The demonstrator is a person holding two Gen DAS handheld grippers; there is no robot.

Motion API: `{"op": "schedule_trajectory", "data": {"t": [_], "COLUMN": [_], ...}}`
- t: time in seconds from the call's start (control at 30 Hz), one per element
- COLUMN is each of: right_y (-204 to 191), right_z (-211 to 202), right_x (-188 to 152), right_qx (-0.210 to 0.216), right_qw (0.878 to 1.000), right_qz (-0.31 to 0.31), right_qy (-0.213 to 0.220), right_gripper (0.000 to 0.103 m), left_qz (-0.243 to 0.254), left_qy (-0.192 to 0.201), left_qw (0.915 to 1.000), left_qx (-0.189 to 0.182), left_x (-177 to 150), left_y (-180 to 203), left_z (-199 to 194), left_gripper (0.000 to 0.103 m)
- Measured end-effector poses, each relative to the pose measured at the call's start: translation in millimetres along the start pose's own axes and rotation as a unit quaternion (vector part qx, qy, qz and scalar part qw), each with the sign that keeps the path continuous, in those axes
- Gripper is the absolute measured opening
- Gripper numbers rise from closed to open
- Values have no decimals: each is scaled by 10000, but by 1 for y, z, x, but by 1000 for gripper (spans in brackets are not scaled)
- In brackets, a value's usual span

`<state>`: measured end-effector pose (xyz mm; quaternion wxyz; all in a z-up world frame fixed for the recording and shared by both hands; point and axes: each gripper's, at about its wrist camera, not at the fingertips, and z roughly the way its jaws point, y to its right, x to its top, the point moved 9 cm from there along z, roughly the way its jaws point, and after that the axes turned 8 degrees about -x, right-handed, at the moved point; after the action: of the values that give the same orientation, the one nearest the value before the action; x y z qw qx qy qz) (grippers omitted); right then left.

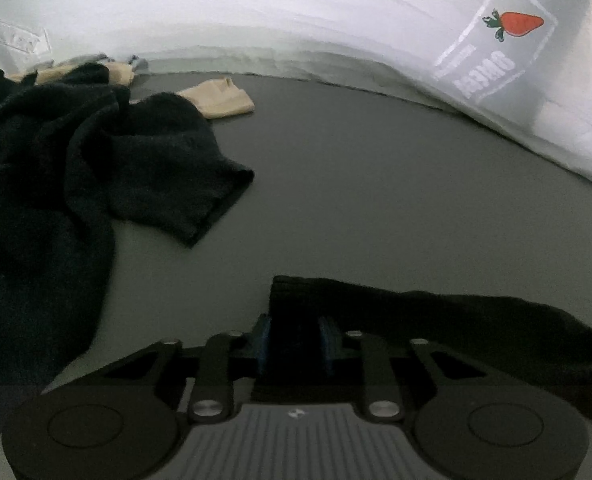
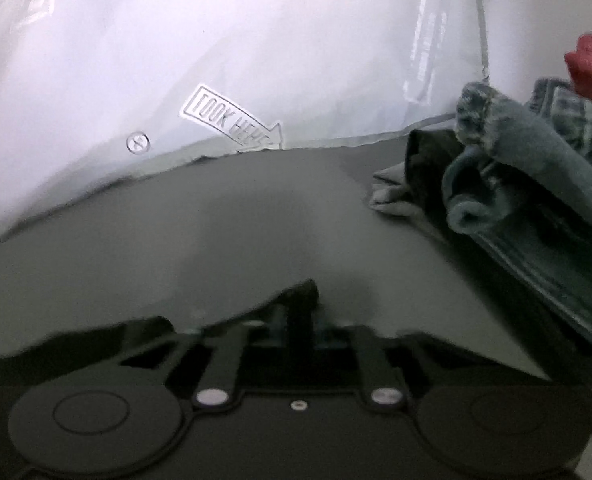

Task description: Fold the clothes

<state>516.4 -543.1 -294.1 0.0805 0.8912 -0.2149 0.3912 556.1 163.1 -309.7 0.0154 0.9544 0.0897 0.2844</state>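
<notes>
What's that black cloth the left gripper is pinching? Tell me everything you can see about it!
It is a black garment of soft, knit-looking fabric, lying flat on the grey table. One end looks ribbed like a cuff, and the left gripper is shut on it, blue pads either side. From there it stretches right and out of view. It lies apart from the crumpled black pile. What kind of garment it is cannot be told.
</notes>
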Motion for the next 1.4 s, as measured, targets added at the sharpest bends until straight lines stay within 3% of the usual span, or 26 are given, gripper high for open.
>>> {"op": "schedule_trajectory", "data": {"t": [0.07, 0.17, 0.3, 0.47, 0.6, 0.67, 0.73, 0.93, 1.07, 1.13, 1.27, 1.4], "right_y": [6, 26, 39, 32, 26, 23, 20, -3, -14, -11, 12, 44], "right_z": [5, 5, 5, 12, 33, 37, 27, -19, -62, -83, -119, -151], "right_x": [10, 29, 38, 33, 27, 27, 30, 27, 15, 1, -40, -88], "right_qx": [-295, -731, -1171, -1446, -1623, -1756, -1698, -1345, -1255, -1087, -1206, -858], "right_qw": [9995, 9965, 9909, 9844, 9805, 9767, 9773, 9783, 9787, 9869, 9925, 9907], "right_qz": [-85, 33, -258, -715, -969, -1146, -1176, -1433, -1395, -954, -14, 1044], "right_qy": [110, 395, 604, 696, 528, 446, 480, 658, 836, 711, 219, -168], "right_gripper": [9, 8, 8, 8, 12, 18, 48, 88, 93, 95, 96, 90], "left_qz": [445, 850, 595, 758, 730, 847, 880, 568, 314, 171, -332, -809], "left_qy": [17, 76, 348, 557, 437, 168, 202, 583, 813, 860, 858, 891], "left_qw": [9987, 9956, 9972, 9949, 9957, 9947, 9943, 9963, 9962, 9959, 9951, 9916], "left_qx": [256, 395, 306, 350, 360, 561, 571, 277, -72, -241, -366, -467], "left_x": [-1, 3, 16, 24, 26, 22, 25, 27, 5, -14, -70, -121], "left_y": [12, 24, 21, 22, 23, 23, 26, 25, 22, 21, 13, 3], "left_z": [2, 4, -5, -15, 2, 17, 14, -42, -90, -111, -136, -148], "left_gripper": [7, 7, 7, 8, 9, 15, 19, 60, 78, 85, 97, 98]}}
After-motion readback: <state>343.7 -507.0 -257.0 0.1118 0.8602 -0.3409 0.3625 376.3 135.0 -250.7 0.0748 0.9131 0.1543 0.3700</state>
